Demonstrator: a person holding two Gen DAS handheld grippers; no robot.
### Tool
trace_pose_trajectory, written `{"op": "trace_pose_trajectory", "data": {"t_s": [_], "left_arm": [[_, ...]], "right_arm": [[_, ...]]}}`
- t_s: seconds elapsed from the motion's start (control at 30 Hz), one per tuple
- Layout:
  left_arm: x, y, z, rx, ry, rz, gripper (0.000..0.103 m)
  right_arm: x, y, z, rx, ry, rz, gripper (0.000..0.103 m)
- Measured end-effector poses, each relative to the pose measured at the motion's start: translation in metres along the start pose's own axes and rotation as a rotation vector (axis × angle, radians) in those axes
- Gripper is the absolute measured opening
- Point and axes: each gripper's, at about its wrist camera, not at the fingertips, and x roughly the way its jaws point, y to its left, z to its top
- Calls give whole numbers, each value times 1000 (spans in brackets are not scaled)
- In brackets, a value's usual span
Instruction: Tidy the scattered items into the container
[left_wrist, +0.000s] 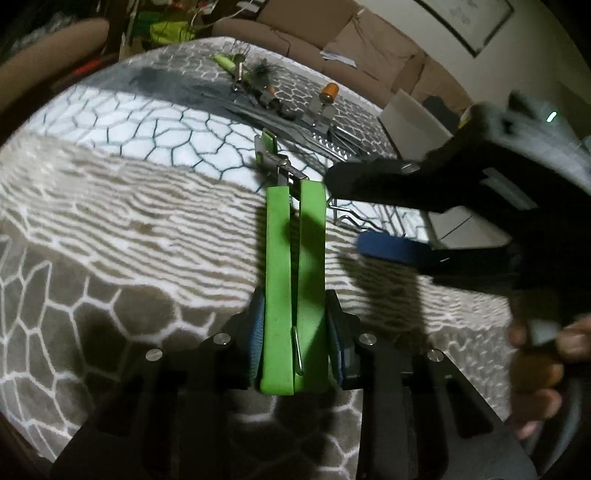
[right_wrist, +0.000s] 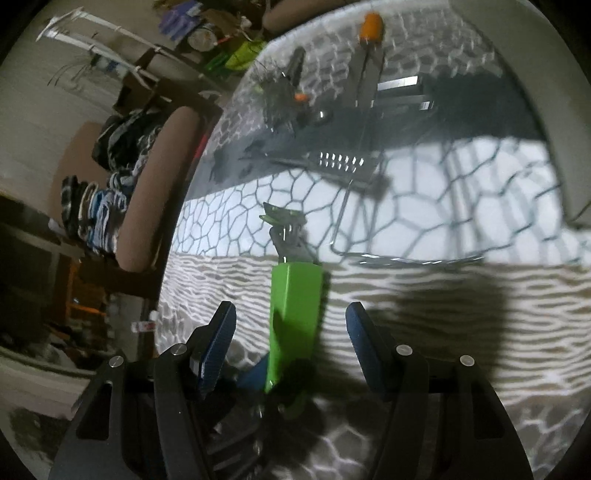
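My left gripper (left_wrist: 295, 343) is shut on the two green handles of a kitchen tool (left_wrist: 295, 258), a can-opener-like thing with a metal head (left_wrist: 280, 166) pointing away. The same green tool (right_wrist: 293, 314) shows in the right wrist view, held up between the open fingers of my right gripper (right_wrist: 291, 343), which do not touch it. The right gripper (left_wrist: 373, 214) reaches in from the right in the left wrist view, its jaws apart. A wire basket (right_wrist: 406, 254) stands just beyond the tool. Scattered utensils lie farther back: an orange-handled tool (left_wrist: 328, 94), a grater (right_wrist: 340, 162) and dark pieces (left_wrist: 262, 74).
A patterned grey and white cloth (left_wrist: 129, 221) covers the surface. A brown sofa (left_wrist: 369, 40) runs behind it. A white box (left_wrist: 410, 114) stands at the far right edge. Chairs and clutter (right_wrist: 110, 177) stand to the left in the right wrist view.
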Motion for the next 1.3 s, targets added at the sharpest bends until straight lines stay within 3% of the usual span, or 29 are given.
{"op": "trace_pose_trajectory", "data": {"t_s": [0.23,0.27,0.33,0.47,0.53,0.6,0.67,0.8,0.97,1.17,1.23,1.3], "left_arm": [[0,29,9,-145,45,-158,28],[1,30,9,-149,47,-165,28],[2,32,12,-157,50,-170,28],[1,33,13,-153,51,-166,29],[-2,29,14,-138,35,-167,39],[-8,25,15,-131,14,-176,58],[-15,24,18,-152,-17,-235,67],[-23,21,22,-179,-36,-385,80],[-40,8,30,-133,-52,-488,82],[-75,-7,45,-4,-121,-479,83],[-91,-16,43,63,-154,-383,83],[-97,-33,39,165,-140,-311,83]], "right_arm": [[27,-1,0,57,17,72,64],[30,0,1,53,19,77,61],[40,4,0,38,32,69,35],[39,-2,-4,49,6,102,30],[35,-10,-5,96,-17,164,29],[28,-14,-6,127,-43,217,29],[10,-11,-8,114,-101,291,29],[-26,5,-12,17,-190,358,29],[-60,16,-16,-33,-226,410,29],[-110,16,-12,-98,-255,382,29],[-128,13,-13,-110,-267,363,29],[-140,9,-14,-109,-271,360,29]]}}
